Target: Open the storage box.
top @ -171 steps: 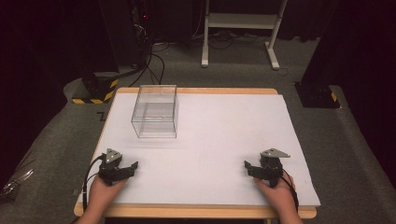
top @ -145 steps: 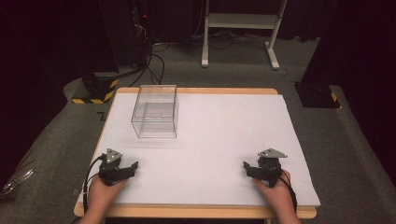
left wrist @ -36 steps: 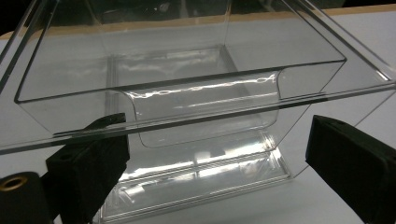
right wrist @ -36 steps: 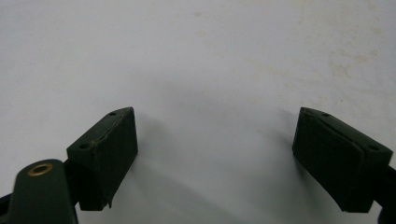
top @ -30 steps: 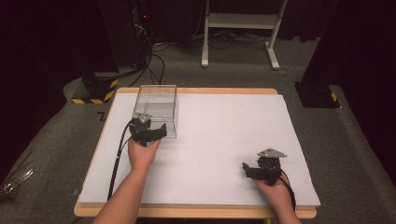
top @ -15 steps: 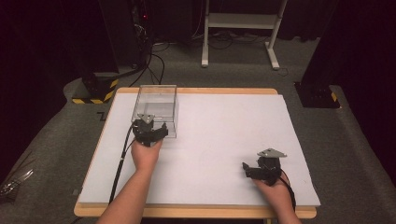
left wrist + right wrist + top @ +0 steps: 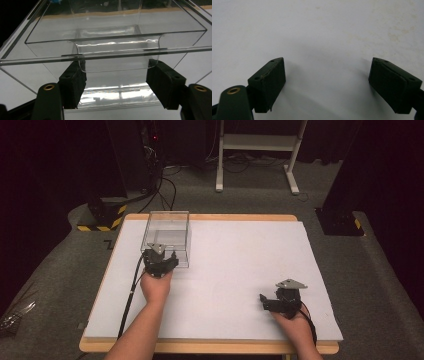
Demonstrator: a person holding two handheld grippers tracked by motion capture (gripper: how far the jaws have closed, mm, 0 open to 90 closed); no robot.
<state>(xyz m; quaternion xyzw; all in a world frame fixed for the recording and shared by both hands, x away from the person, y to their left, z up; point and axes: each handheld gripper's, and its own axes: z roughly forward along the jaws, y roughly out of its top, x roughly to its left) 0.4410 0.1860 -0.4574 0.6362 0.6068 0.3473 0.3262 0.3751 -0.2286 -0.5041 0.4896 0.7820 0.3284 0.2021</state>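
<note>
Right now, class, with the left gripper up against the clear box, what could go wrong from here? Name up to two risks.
1. The left gripper has its jaws open on either side of a recess in the clear box; the smooth plastic could slip as they shut.
2. The box looks light and empty, so pushing forward might slide it along the white table toward the far edge.

Left gripper [image 7: 161,262]: black body topped by a grey three-cornered plate, with a black cable trailing from it along the forearm. Right gripper [image 7: 264,301]: the same black build and grey plate, cable looping at the wrist. Jaws on each: two thick black rectangular pads with small screw holes, mounted on arms bearing brass-coloured rivets. Forearms bare; no sleeves visible.
</note>
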